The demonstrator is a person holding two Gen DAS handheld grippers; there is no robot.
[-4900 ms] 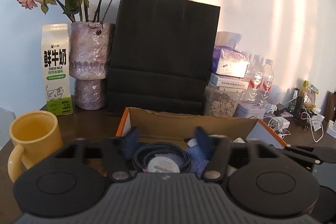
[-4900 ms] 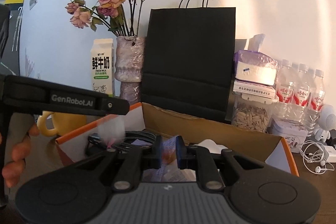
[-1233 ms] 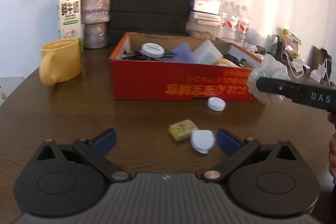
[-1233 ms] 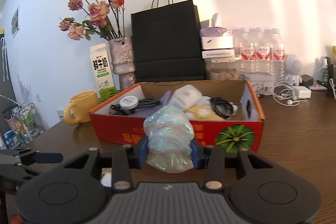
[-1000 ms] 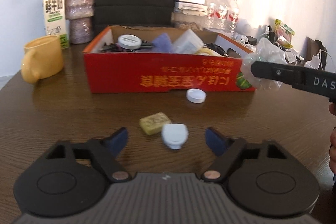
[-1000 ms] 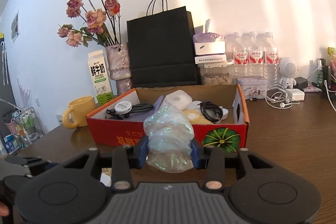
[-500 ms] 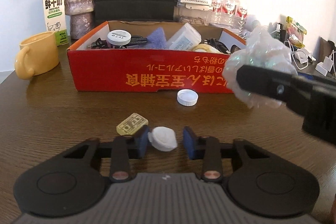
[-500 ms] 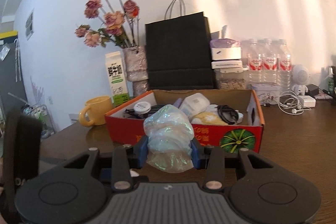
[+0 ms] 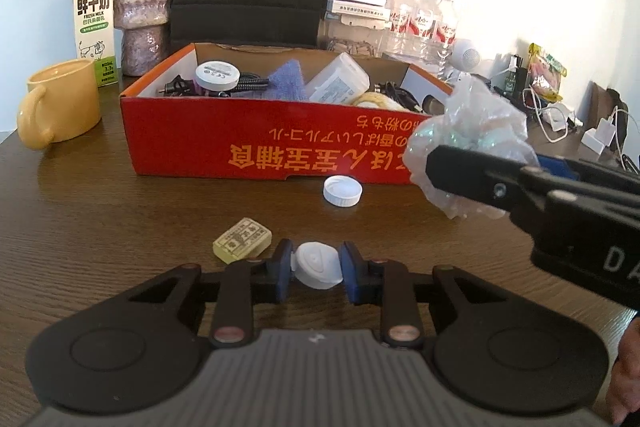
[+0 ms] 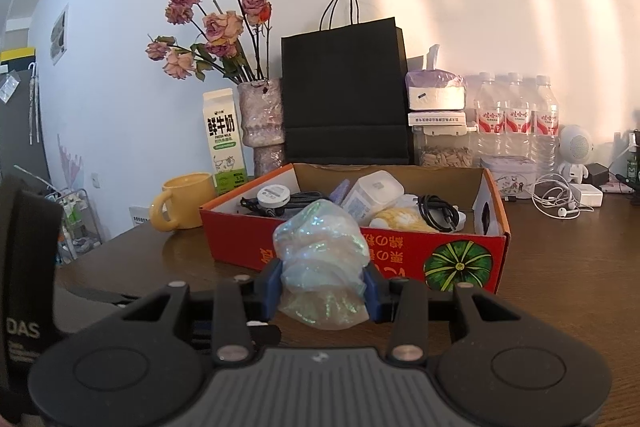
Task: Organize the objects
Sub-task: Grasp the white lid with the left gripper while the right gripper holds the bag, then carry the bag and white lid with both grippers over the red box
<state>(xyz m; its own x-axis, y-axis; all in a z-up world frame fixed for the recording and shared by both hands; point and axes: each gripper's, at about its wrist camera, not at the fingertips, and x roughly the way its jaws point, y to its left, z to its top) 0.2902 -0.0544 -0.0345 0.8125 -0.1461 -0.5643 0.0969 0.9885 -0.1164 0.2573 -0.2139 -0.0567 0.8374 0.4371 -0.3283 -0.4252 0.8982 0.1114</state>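
The small white rounded plastic lid [image 9: 316, 264] sits low in the centre of the left wrist view, pinched between the blue pads of the left tool [image 9: 314, 275], at or just above the dark wooden bench [image 9: 100, 211]; whether it has left the surface cannot be told. Just to its left in the frame lies a small yellow wrapped block [image 9: 242, 245], touching nothing, and further up, near the box's front wall, rests a white round bottle cap [image 9: 342, 190]. The red cardboard box [image 9: 256, 143] fills the middle of that view, directly ahead of the left tool along its fingers, with its long axis running across the frame; a round white case, a dark cable, a lilac cloth and a translucent plastic container lie inside. The right tool [image 10: 322, 287] is closed on a crumpled iridescent clear plastic wrap [image 10: 322, 267], held above the bench at the right of the left view, level with the box's right front corner. Judging by this, both held items most likely go forward and up over the box's front wall; the right tool appears nearer the box. A yellow ceramic mug [image 9: 60, 103] stands at the left, well apart.
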